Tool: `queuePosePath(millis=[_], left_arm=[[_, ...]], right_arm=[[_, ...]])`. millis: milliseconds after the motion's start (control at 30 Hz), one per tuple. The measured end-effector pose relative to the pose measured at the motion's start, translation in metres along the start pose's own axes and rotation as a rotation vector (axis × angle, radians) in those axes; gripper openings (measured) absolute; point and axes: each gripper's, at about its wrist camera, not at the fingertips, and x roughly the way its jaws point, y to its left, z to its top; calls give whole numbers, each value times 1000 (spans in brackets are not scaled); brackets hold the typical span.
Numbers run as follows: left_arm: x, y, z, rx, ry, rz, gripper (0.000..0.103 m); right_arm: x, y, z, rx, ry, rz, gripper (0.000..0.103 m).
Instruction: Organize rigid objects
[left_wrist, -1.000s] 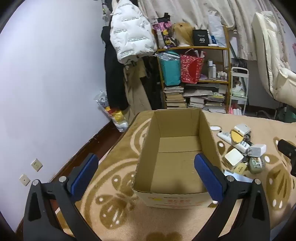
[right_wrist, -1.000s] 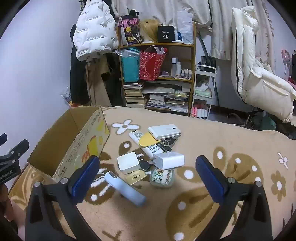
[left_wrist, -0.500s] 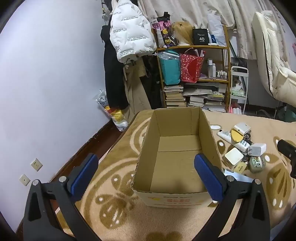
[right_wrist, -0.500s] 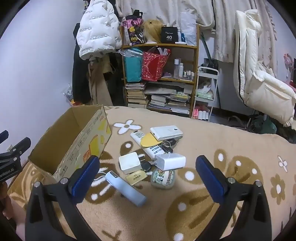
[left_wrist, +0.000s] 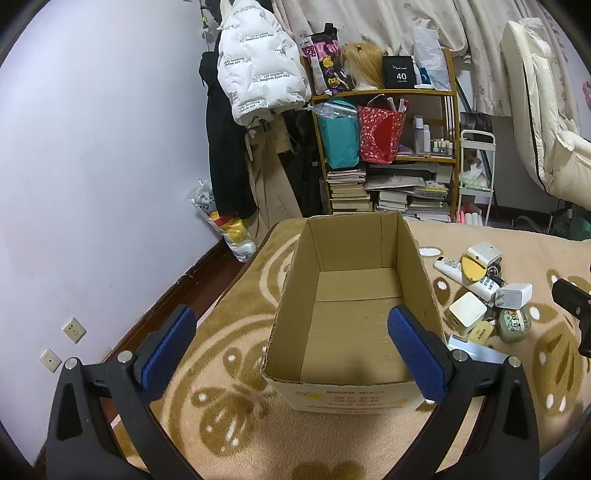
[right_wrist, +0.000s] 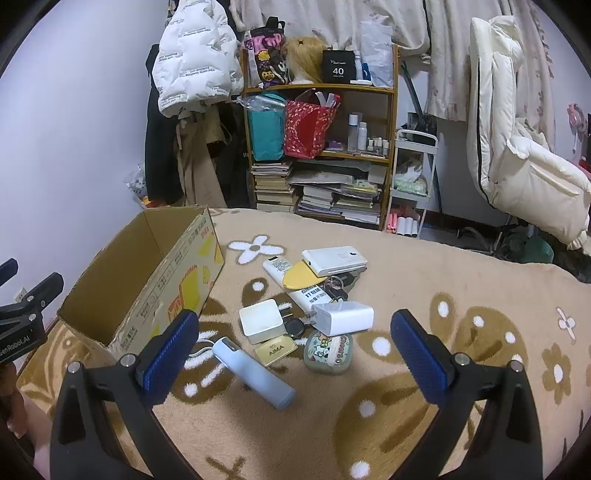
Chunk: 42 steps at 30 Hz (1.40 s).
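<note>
Both grippers spread; cardboard box (left_wrist: 354, 314) probably between left fingers (left_wrist: 415, 352).

1. The left tongs (left_wrist: 291, 343) are two black arms, each tipped with a ribbed blue pad (left_wrist: 168, 343).
2. A silver screw (left_wrist: 125, 356) sits just behind each pad, and another further back along the arm.
3. Each arm carries a teardrop-shaped cut-out.
4. The right tongs (right_wrist: 291, 345) have the same build.
5. Seen from the right wrist, the left tongs' black body bears white lettering (right_wrist: 14, 345).
</note>
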Motion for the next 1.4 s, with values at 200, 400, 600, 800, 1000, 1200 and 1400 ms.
queuePosePath(millis=[200, 400, 600, 800, 1000, 1200, 1400], left_arm=[[0, -1, 0, 0, 1, 2, 102], [0, -1, -1, 3, 4, 0, 102], [0, -1, -1, 0, 4, 2, 102], [1, -2, -3, -6, 5, -3, 102], [3, 0, -2, -4, 9, 0, 102], [3, 0, -2, -4, 10, 1, 102], [2, 0, -3, -2, 9, 2, 102]], right_arm=[[-1, 1, 0, -3, -3, -6, 103], [-1, 0, 0, -2, 0, -5, 103], [1, 0, -1, -1, 3, -20, 103], [2, 1, 0, -10, 12, -26, 103], [3, 2, -1, -20, 14, -24, 103], [2, 5, -2, -24, 15, -25, 103], [2, 6, -2, -24, 17, -24, 103]])
